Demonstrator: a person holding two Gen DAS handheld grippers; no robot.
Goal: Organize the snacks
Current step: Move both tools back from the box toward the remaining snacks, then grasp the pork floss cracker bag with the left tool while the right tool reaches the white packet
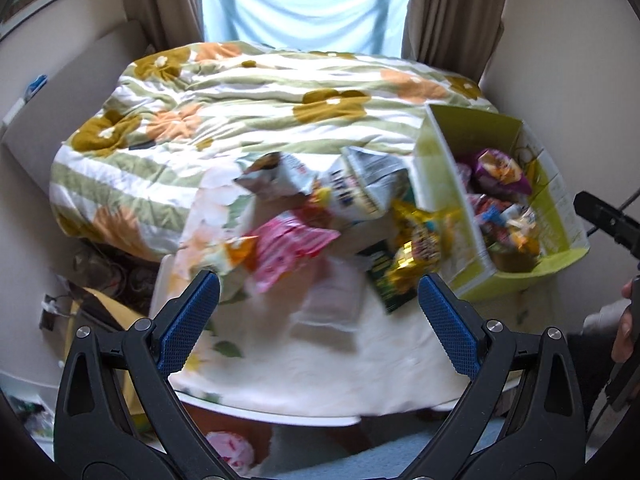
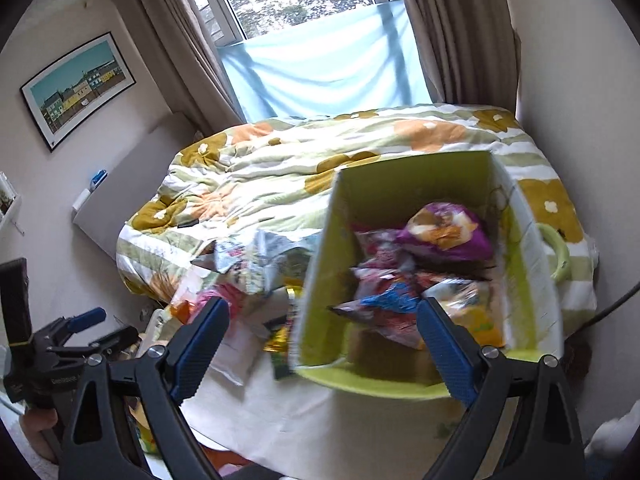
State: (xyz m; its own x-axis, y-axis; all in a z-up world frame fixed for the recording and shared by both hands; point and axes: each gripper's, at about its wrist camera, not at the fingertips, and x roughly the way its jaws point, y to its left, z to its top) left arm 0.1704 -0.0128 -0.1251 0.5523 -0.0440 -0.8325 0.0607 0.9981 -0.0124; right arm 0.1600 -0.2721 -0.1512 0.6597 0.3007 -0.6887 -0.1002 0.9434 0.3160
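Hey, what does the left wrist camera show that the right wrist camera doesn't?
Only the left wrist view: the pink snack packet seen whole, and the gold foil packet beside the box. Only the right wrist view: the framed picture of coloured houses, trees through the window, and the box's green loop handle. Both: the flowered duvet, the lime-green cardboard box and the purple snack bag inside.

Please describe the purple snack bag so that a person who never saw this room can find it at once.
Find the bed with the flowered quilt under the window. On its right side stands a lime-green box open at the top. The purple snack bag lies on top of the packets inside, toward the far wall; it is the only purple one, with an orange picture on its front.
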